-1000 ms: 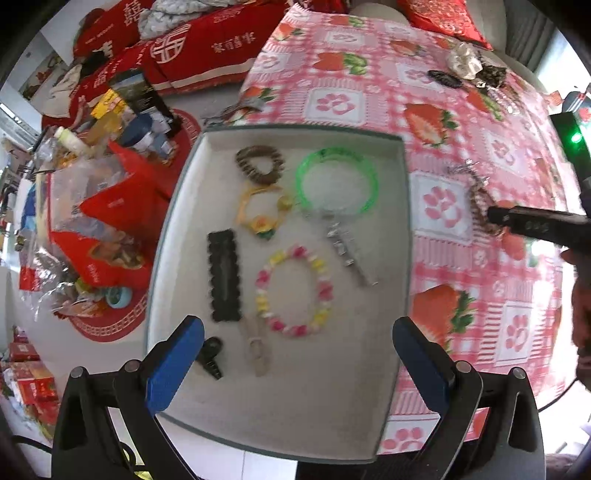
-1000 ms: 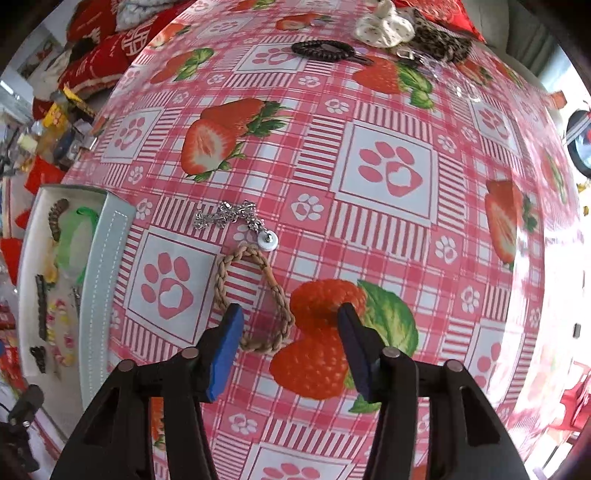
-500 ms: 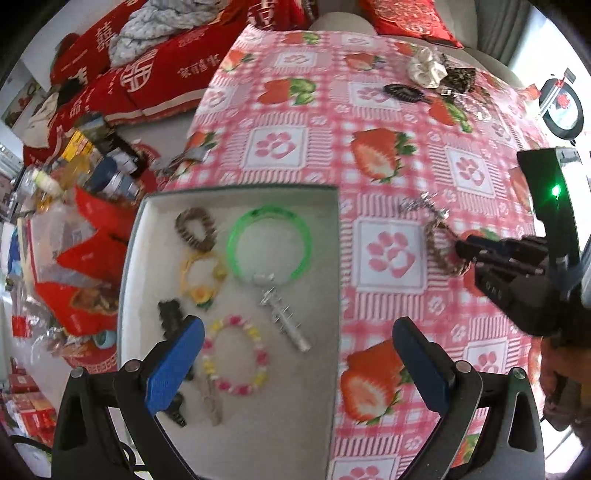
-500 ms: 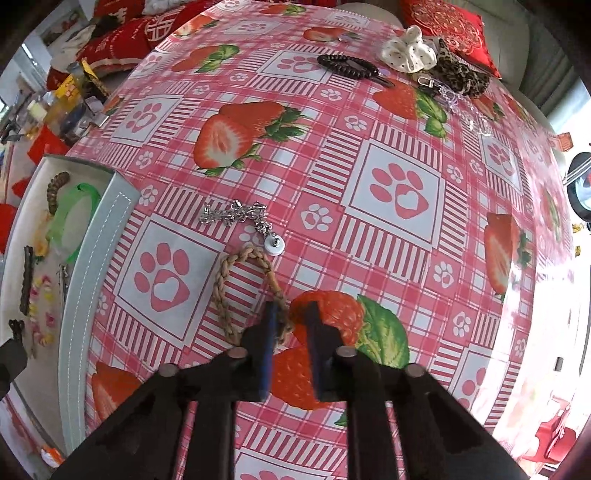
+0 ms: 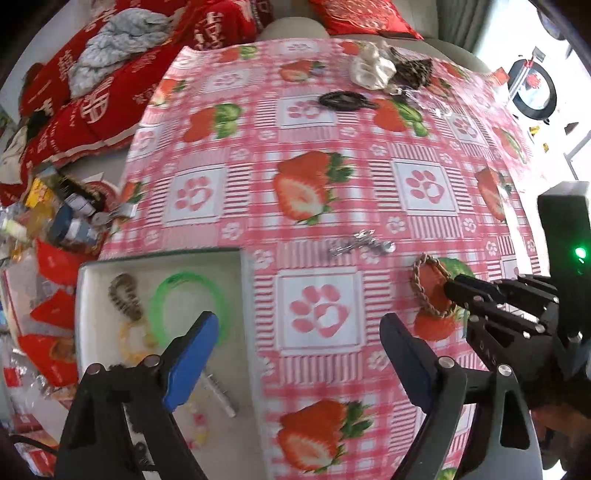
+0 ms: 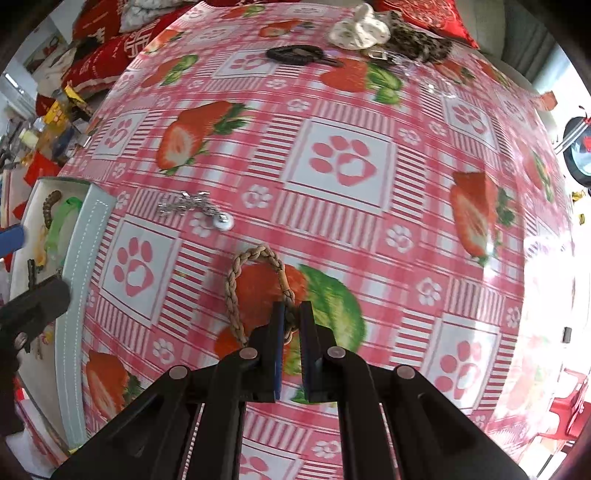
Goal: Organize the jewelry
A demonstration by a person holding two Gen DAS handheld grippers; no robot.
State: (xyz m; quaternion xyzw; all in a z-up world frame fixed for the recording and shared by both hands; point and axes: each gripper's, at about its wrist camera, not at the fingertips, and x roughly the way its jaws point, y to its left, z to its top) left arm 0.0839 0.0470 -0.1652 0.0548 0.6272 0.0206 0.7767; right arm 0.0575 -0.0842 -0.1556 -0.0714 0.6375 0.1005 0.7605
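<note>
A tan braided rope bracelet (image 6: 236, 284) lies on the strawberry tablecloth; my right gripper (image 6: 291, 317) is shut on its near right side. It also shows in the left wrist view (image 5: 421, 284), with the right gripper (image 5: 452, 290) pinching it. A silver chain (image 6: 192, 206) lies just beyond it, also seen in the left wrist view (image 5: 358, 243). The grey jewelry tray (image 5: 88, 280) at the left holds a green bangle (image 5: 184, 284), a brown bracelet (image 5: 123, 295), a yellow bracelet and other pieces. My left gripper (image 5: 299, 354) is open and empty above the tray's right edge.
At the table's far side lie a black coiled hair tie (image 6: 295, 53), a white scrunchie (image 6: 358, 27) and a leopard-print piece (image 6: 421, 40). Red cushions and clutter (image 5: 74, 221) sit off the table's left edge. The tray wall (image 6: 85, 280) stands left of the bracelet.
My right gripper closed on the braided bracelet and dragged it away from the chain. My left gripper moved right, off the tray's middle toward its right edge.
</note>
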